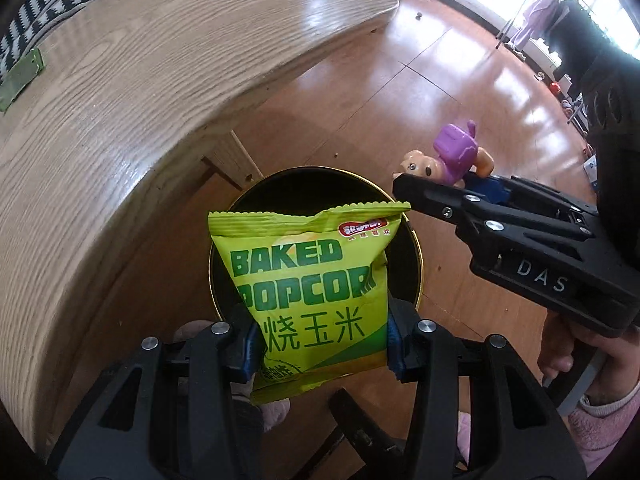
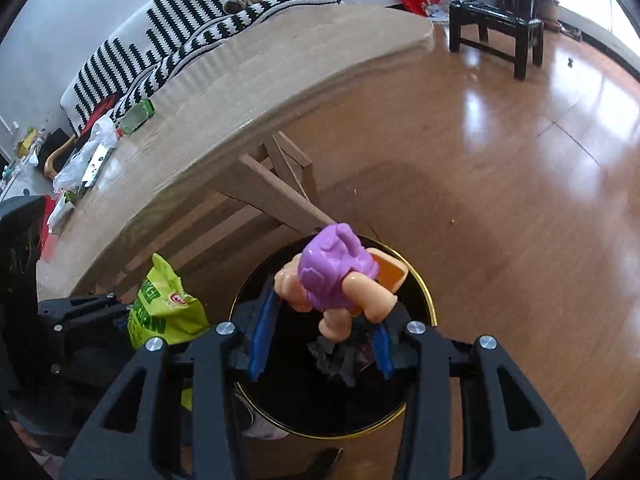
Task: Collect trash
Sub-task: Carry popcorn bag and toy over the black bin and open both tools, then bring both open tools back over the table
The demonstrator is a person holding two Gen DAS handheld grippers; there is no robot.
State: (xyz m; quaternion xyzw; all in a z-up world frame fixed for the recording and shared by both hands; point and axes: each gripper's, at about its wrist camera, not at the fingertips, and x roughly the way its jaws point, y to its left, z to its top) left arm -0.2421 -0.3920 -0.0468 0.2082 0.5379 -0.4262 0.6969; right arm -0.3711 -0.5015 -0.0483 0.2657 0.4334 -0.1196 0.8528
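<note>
A popcorn bag (image 1: 308, 300) is pinched by the left gripper (image 1: 320, 344), a toy dog (image 2: 336, 284) by the right gripper (image 2: 320, 340), above a bin (image 2: 420, 292).

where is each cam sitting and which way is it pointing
Left wrist: on the left gripper, looking steeply down its fingers at the popcorn bag over the black bin; a hand with the right gripper shows.
Right wrist: on the right gripper, looking down at the toy dog above the bin.
Shared: bin, bag, toy, table.
</note>
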